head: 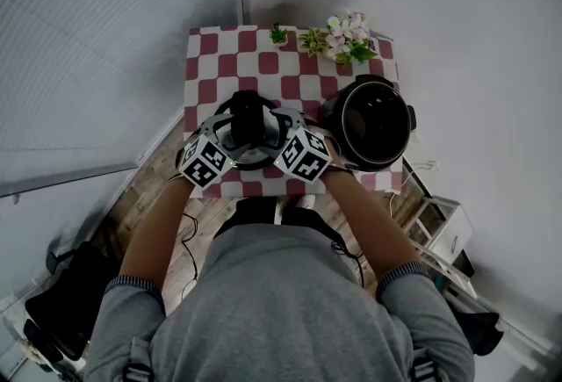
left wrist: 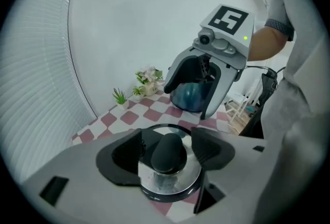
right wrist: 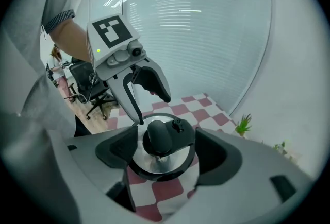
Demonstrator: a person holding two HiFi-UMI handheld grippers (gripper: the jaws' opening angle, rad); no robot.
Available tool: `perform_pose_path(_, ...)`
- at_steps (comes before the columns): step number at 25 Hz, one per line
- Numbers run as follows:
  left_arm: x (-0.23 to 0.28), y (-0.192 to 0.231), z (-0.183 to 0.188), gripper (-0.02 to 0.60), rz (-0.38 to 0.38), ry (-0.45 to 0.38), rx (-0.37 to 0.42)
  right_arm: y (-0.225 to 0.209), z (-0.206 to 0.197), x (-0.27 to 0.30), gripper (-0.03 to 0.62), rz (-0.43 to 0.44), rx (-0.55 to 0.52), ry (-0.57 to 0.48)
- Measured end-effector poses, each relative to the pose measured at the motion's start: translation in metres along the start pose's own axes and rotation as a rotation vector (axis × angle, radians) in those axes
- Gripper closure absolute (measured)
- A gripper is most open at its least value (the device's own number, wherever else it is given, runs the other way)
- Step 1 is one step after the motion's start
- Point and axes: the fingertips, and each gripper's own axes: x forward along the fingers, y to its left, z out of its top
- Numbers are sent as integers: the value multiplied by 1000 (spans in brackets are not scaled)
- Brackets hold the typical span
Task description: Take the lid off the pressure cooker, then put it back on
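The lid (head: 250,136), a round shiny metal disc with a dark rim and a black knob on top, lies flat on the counter (head: 230,64), below and between the left tool (left wrist: 167,150) and the right tool (right wrist: 165,152), clear of their spread jaws. The pressure cooker (head: 376,123), black and round, stands upright and open just right of the right tool.
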Motion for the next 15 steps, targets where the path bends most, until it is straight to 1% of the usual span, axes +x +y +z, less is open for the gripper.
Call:
perform_pose_path(3, -8, -6, 17, 258, 24, -55, -39, 0, 7, -21, 229, -23, 10, -49)
perform_pose_path(8, -23, -22, 48, 258, 69, -130, -51, 2, 14, -55, 232, -48, 34, -128)
perform_pose_path(15, -54, -51, 80, 258, 147, -261, -108, 12, 27, -112, 240, -80, 73, -285)
